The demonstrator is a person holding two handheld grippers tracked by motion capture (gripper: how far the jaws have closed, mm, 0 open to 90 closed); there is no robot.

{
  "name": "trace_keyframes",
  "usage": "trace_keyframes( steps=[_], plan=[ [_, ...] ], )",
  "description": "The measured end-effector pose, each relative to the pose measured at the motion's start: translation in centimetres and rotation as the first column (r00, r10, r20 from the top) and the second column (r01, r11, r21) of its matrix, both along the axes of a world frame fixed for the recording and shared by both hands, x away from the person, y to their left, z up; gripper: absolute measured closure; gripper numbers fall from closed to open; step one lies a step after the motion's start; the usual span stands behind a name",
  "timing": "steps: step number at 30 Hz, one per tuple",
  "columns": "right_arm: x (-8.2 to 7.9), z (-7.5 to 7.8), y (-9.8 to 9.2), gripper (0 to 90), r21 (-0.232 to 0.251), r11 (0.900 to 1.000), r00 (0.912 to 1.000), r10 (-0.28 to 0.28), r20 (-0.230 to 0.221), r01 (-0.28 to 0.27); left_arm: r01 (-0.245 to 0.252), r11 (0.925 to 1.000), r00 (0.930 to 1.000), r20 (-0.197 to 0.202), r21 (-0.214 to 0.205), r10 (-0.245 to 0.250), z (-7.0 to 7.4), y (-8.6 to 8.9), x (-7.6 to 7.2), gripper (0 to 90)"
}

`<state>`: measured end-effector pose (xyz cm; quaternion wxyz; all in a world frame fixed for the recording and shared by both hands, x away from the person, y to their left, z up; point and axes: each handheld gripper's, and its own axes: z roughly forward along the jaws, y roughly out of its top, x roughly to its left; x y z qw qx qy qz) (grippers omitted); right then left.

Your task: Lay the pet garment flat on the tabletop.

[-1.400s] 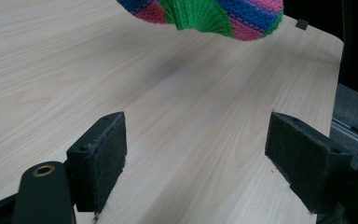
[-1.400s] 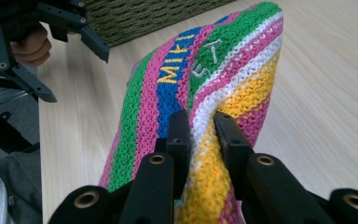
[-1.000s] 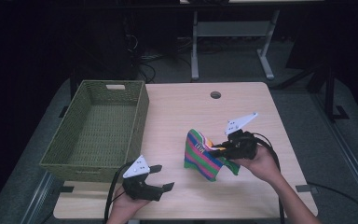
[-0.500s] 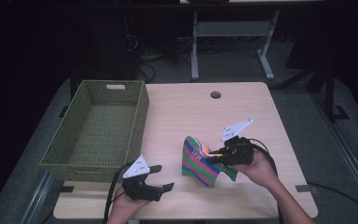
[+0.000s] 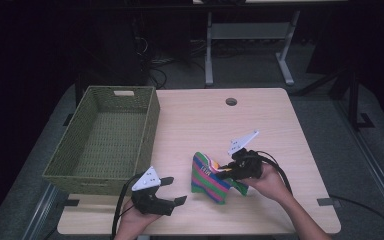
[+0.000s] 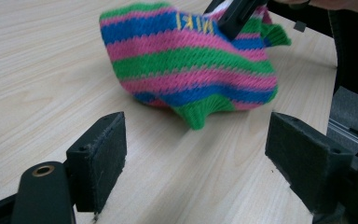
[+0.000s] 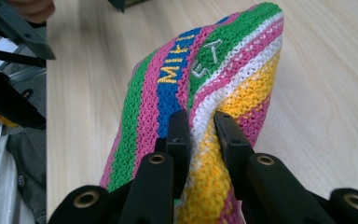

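At the left of the pale wooden surface (image 5: 275, 125) stands an olive-green woven rectangular basket (image 5: 105, 140), and just in front of its near corner the left gripper (image 5: 167, 191) rests low in the person's left hand, its fingers (image 6: 98, 158) spread wide with nothing between them, pointing toward the sock. The knitted sock striped in pink, green, blue and yellow (image 5: 211, 173) is near the front edge, its lower end touching the surface. The right gripper (image 5: 226, 171) has its fingers (image 7: 179, 135) pinched tight on a fold of the sock's upper part.
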<state>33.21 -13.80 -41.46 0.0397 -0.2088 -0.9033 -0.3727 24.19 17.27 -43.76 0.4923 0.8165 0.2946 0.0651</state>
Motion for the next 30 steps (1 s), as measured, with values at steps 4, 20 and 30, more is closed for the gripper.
trace_keyframes(
  steps=[4,20,30],
  plan=[
    [0.6,-1.1,0.3,77.4,-0.028,0.9996,1.0,-0.001,-0.008,0.001,-0.001,1.0,1.0,0.0,-0.002,0.001,0.0,0.0,0.0,20.3],
    [1.6,-3.8,0.0,65.4,-0.058,0.9981,0.999,0.02,-0.039,-0.022,0.005,1.0,1.0,-0.002,0.001,-0.005,-0.1,-0.1,0.0,20.2],
    [1.1,-2.3,-0.9,51.3,-0.029,0.9996,0.9997,-0.003,-0.022,0.002,0.005,1.0,1.0,-0.006,0.0,-0.005,-0.1,-0.3,0.0,20.2]
  ],
)
